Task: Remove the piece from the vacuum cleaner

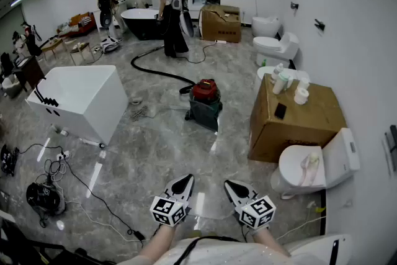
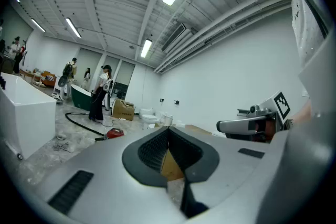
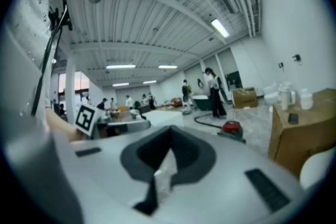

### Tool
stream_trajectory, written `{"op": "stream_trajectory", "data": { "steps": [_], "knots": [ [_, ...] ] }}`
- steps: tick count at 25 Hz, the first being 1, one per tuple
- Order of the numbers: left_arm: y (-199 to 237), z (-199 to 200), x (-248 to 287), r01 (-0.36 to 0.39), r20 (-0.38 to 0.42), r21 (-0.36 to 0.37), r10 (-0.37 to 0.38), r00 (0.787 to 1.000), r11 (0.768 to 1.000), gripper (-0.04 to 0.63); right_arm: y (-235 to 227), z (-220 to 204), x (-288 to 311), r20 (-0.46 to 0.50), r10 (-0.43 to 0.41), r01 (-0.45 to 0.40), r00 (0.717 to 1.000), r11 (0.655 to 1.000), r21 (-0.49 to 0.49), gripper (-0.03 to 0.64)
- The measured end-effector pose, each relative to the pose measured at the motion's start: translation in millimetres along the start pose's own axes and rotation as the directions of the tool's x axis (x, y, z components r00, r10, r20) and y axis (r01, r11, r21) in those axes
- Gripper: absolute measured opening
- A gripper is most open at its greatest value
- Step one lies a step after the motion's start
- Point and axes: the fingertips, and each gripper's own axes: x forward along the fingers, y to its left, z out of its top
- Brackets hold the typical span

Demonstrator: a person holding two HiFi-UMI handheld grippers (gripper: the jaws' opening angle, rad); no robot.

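– Vacuum cleaner (image 1: 205, 102): where is it found, and why is nothing being done to it?

– It is seen at the centre of the head view. It is stood upright on the grey marbled floor (image 1: 161, 146), a red lid over a dark green body, well apart from both grippers. The approach is judged not yet begun.

– How is the rest laid out, biggest first?

– A white rectangular tub (image 1: 77, 99) is set at centre left. A cardboard box (image 1: 298, 124) at centre right is used as a stand for bottles and cups (image 1: 286, 80) and a dark flat device (image 1: 280, 111). A toilet (image 1: 313, 166) is placed just below the box in the frame. A black hose (image 1: 155, 71) is trailed across the floor from the cleaner toward the upper left. It may be the piece meant, though that cannot be settled.

– And the grippers?

– The left gripper (image 1: 188, 179) and the right gripper (image 1: 231, 183) are held low at the bottom edge, side by side and pointed toward the cleaner. In each gripper view the jaws are closed tip to tip with nothing between them, so nothing is carried.

– Can any writing be read?

– None. Only black-and-white square markers are shown on the gripper cubes. No brand can be made out on the cleaner or the box.
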Motion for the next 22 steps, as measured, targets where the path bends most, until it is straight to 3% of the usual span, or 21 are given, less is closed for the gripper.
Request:
{"op": "stream_trajectory", "data": {
  "steps": [7,22],
  "knots": [
    [-18.6,7.9,33.1,0.036,0.023,0.028,-0.036,0.999,0.999,0.023,-26.5,12.5,-5.3,0.028,-0.013,0.013,1.0,1.0,-0.016,0.014],
    [-11.1,-7.1,45.2,-0.021,-0.007,0.001,0.021,1.0,1.0,0.023,-35.3,1.3,5.3,0.001,0.016,-0.016,1.0,0.999,-0.045,0.014]
  ]
}}
